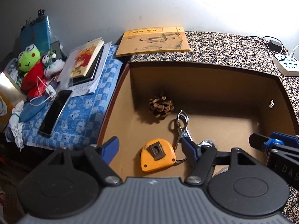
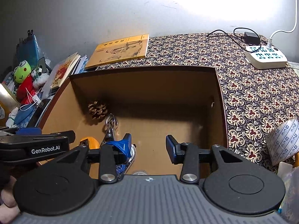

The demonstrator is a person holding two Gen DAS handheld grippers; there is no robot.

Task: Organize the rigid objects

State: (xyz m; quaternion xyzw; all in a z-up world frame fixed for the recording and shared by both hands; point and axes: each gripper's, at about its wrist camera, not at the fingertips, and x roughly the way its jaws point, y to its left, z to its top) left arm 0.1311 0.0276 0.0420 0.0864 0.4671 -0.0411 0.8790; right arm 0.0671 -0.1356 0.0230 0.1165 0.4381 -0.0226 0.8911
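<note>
Left wrist view shows the orange tape measure with a black belt clip point(image 1: 158, 155) lying on the floor of the brown cardboard box point(image 1: 205, 78), near its front left corner, between and just ahead of the left gripper point(image 1: 150, 145), whose blue-padded fingers point(image 1: 112, 144) stand wide with nothing between them. To take it cleanly, I judge the fingers should straddle its flat sides and avoid the metal clamp with blue grips point(image 1: 182, 128) touching its right edge. A brown pine cone point(image 1: 161, 106) sits farther back. The right gripper point(image 2: 148, 145) hangs open and empty over bare box floor.
</note>
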